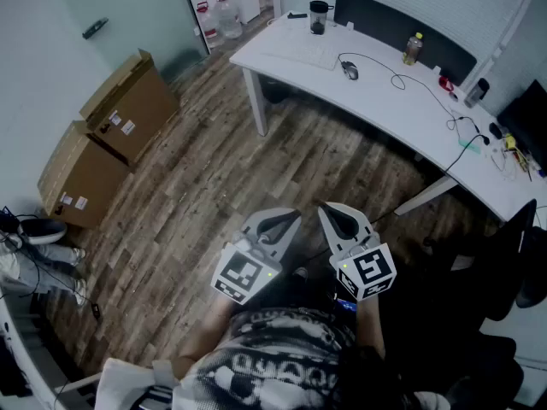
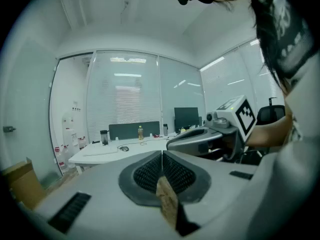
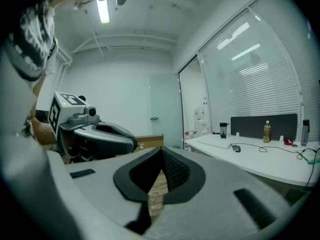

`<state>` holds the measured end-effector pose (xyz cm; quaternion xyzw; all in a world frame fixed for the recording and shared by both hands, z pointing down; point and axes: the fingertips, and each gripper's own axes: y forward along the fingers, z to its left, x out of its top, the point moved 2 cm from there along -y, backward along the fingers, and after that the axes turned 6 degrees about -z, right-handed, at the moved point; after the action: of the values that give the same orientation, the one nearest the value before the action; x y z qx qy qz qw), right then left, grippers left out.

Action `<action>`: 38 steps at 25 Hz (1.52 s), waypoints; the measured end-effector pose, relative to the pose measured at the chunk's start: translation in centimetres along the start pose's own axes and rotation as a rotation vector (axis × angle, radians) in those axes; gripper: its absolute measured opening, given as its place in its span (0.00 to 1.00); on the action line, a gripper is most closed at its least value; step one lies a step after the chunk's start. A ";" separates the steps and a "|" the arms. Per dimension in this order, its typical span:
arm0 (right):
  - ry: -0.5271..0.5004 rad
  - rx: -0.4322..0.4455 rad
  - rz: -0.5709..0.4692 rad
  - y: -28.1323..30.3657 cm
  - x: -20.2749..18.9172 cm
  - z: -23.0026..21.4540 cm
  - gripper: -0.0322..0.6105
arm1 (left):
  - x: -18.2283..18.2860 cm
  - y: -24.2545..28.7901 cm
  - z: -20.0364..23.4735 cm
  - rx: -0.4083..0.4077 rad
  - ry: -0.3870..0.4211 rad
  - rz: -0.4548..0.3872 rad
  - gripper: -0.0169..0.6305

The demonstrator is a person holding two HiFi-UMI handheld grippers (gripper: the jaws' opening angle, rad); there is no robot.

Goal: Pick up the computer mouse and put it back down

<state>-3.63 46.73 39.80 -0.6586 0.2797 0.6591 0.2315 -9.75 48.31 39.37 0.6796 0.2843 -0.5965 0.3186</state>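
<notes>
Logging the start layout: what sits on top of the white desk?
On the desk: keyboard, corded mouse, dark cup, bottle, loose cables. Anything behind the partition is hidden.

Open wood floor (image 1: 214, 169) ahead, desk (image 1: 376, 102) beyond

Dark wood-plank floor (image 1: 214, 169), matt and rough-grained; long white desk (image 1: 385, 101), smooth with a faint sheen; brown cardboard boxes (image 1: 128, 105), dull; left gripper (image 2: 162, 153), matt grey plastic with finely ribbed black pads (image 2: 147, 174)
</notes>
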 end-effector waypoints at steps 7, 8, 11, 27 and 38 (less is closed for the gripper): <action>0.017 -0.016 -0.019 -0.3 0.0 -0.8 0.04 | 0.1 0.7 -0.3 -0.013 0.008 0.003 0.03; 0.021 -0.018 -0.023 -0.4 0.0 -0.9 0.04 | 0.1 0.8 -0.3 -0.014 0.008 0.004 0.03; 0.030 -0.016 -0.023 -0.5 -0.2 -1.4 0.04 | 0.1 1.3 -0.5 -0.015 0.011 0.012 0.03; 0.098 0.006 -0.019 2.9 -1.8 -4.8 0.04 | -1.3 3.3 2.6 0.028 0.007 0.080 0.03; 0.098 -0.048 0.010 10.4 -2.3 -12.5 0.04 | -2.9 10.6 11.4 -0.009 -0.025 0.071 0.03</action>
<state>-1.37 30.77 43.06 -0.6940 0.2782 0.6337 0.1983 -9.14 32.75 42.24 0.6803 0.2586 -0.5920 0.3462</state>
